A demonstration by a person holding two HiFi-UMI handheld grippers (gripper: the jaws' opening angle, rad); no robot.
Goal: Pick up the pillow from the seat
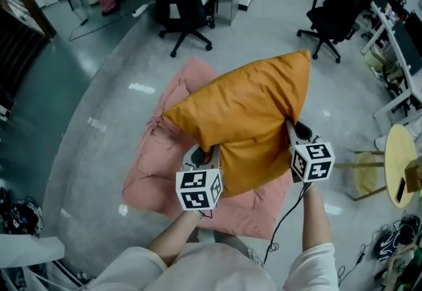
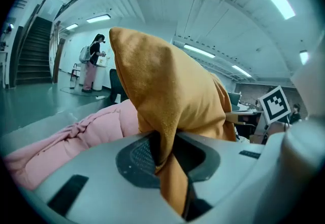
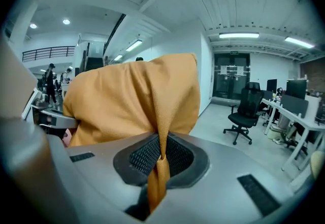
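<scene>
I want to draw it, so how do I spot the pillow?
Find the big pink cushion on the grey floor. Over it, the left gripper and right gripper pinch the pillow. It is the only orange thing, plump with pointy corners.

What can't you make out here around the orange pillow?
Head view: whatever lies under the pink cushion, covered by it and the orange pillow.
Head view: the tips of the left claw and right claw, buried in pillow fabric.
Left gripper view: the distant person, too small for detail.
</scene>
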